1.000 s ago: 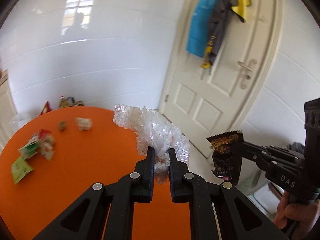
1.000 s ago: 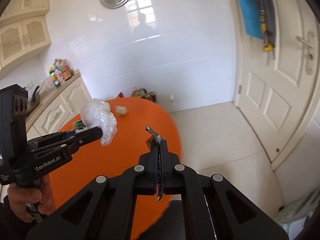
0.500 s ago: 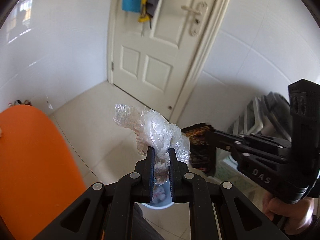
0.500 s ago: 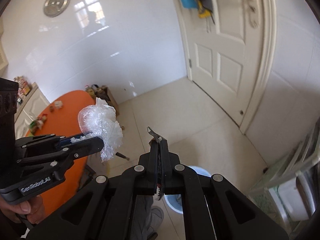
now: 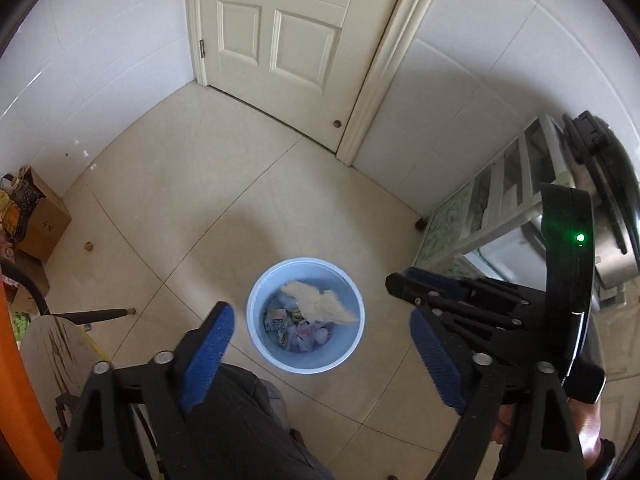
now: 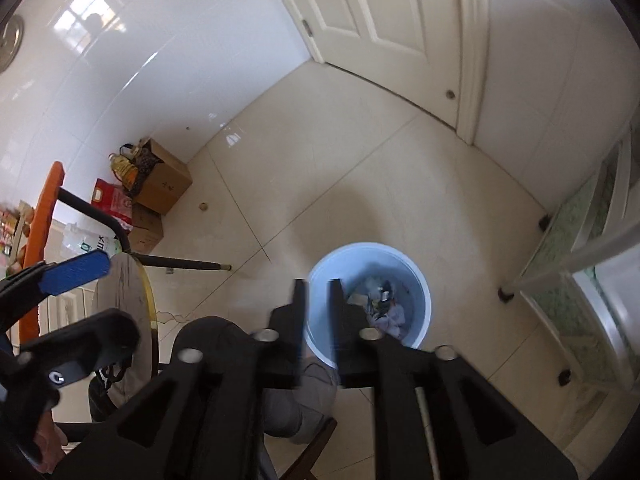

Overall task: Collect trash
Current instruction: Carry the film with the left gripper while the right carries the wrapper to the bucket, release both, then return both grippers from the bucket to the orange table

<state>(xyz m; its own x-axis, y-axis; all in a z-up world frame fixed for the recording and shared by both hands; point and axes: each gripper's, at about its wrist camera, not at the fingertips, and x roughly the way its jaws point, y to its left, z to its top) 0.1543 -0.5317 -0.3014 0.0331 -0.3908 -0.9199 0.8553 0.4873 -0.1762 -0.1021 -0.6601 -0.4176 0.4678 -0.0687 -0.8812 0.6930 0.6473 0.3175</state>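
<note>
Both grippers are opening directly above the round pale-blue plastic bin (image 5: pixel 256 312) on the tiled floor. The left gripper (image 5: pixel 320 356) gapes empty — its crumpled clear plastic wrap (image 5: pixel 320 306), pinched half a second earlier, now drops into the bin. The right gripper (image 6: pixel 318 316) holds nothing either; its dark snack wrapper is gone, presumably binned.

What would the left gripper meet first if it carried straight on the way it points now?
Probably the blue bin on the floor: it sits between the left gripper's opening, empty jaws, with nothing visible in between. Depth is uncertain.
</note>
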